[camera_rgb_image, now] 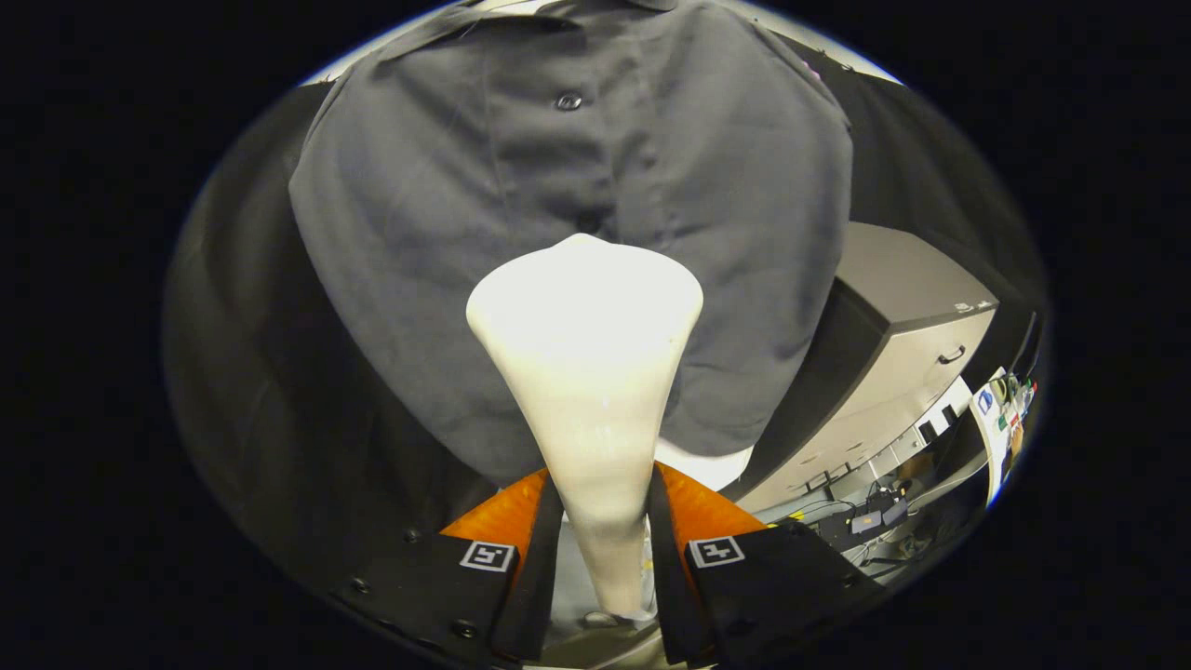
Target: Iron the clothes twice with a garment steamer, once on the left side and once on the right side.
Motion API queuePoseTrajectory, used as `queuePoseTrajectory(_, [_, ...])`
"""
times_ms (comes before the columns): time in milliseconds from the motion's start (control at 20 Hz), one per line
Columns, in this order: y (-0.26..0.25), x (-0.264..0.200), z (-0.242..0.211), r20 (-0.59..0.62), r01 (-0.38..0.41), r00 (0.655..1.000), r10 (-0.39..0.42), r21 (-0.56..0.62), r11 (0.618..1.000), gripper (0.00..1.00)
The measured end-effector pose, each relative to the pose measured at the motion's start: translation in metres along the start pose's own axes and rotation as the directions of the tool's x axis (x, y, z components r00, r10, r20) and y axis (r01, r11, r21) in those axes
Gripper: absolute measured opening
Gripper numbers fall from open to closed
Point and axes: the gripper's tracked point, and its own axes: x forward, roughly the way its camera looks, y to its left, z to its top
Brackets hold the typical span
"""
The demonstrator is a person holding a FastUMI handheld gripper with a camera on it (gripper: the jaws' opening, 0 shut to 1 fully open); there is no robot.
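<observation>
A dark grey button-up shirt (447, 205) hangs in front of me, its button placket running down the middle. My gripper (603, 507) is shut on the handle of a cream-white garment steamer (586, 335), both fingers pressing its narrow neck. The steamer's wide head rises just ahead of the fingers and sits at the shirt's centre, over the lower placket. Whether the head touches the cloth I cannot tell. The shirt's hem hangs just beyond the fingers.
A grey cabinet (916, 321) with drawers and a dark handle stands to the right of the shirt. Below it, cables and small devices (875, 516) lie on the floor. Black cloth wall surrounds the shirt on both sides.
</observation>
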Motion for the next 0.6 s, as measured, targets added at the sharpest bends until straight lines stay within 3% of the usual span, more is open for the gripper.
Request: queuePoseTrajectory(600, [-0.109, -0.054, 0.112, 0.19, 0.04, 0.98, -0.053, 0.071, 0.997, 0.54])
